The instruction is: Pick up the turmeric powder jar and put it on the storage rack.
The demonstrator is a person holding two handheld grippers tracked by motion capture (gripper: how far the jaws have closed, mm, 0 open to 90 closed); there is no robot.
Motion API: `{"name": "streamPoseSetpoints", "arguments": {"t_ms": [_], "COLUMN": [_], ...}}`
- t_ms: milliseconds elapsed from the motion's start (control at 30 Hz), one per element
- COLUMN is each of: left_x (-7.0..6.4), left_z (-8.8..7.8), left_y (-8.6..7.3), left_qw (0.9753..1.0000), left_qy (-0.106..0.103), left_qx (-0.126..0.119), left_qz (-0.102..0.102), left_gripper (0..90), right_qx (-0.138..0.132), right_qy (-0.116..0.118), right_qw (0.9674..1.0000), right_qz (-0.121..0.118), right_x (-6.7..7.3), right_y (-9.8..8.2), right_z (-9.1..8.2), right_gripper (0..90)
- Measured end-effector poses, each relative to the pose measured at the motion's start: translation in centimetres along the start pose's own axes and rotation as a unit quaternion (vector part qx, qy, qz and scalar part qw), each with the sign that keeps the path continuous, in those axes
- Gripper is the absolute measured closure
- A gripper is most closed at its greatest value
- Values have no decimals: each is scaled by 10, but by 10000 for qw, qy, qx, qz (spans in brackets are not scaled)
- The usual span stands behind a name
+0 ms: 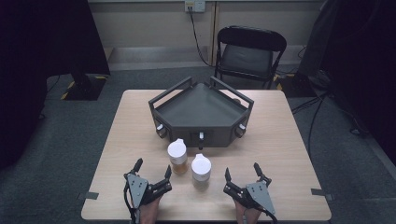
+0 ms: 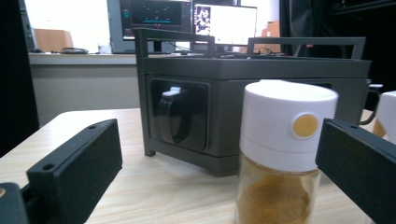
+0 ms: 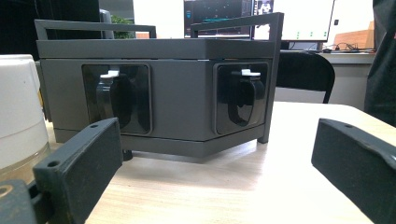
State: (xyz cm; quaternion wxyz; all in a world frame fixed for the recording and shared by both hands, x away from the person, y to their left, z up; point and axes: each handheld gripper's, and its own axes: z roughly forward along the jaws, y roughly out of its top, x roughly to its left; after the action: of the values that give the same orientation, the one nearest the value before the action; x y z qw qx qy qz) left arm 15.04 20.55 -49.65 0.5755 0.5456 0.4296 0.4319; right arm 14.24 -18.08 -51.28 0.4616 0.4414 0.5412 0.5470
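Two spice jars with white lids stand upright on the wooden counter point(image 1: 280, 140), flanked by a pair of hand-held grippers. The left gripper point(image 1: 152, 169) has its jaws spread wide and holds nothing; the farther jar point(image 1: 177, 156) sits just ahead of it, toward its right jaw. The right gripper point(image 1: 242, 171), equally wide open and empty, has the nearer jar point(image 1: 201, 171) just off its left jaw. Beyond both stands a dark grey angular tray point(image 1: 201, 112)
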Motion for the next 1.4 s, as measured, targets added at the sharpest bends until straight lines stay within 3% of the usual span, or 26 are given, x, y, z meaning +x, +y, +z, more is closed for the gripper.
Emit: {"name": "streamPoseSetpoints", "arguments": {"t_ms": [300,733,833,933,1400], "left_x": [7,9,7,7,2], "left_z": [8,22,27,32,48], "left_y": [11,25,26,28,24], "left_qw": [9993,9976,9974,9965,9963], "left_qy": [-317,-668,-714,-838,-848], "left_qx": [19,-24,-62,-36,22], "left_qz": [-187,-174,-37,-28,109], "left_gripper": [0,0,0,0,40], "right_qx": [0,0,0,0,0], "right_qy": [1,4,4,4,11], "right_qw": [10000,10000,10000,10000,10000], "right_qz": [0,0,0,0,1], "right_x": [0,0,0,0,0], "right_y": [0,0,0,0,0], "right_z": [0,0,0,0,0], "right_gripper": [9,9,9,9,9]}}
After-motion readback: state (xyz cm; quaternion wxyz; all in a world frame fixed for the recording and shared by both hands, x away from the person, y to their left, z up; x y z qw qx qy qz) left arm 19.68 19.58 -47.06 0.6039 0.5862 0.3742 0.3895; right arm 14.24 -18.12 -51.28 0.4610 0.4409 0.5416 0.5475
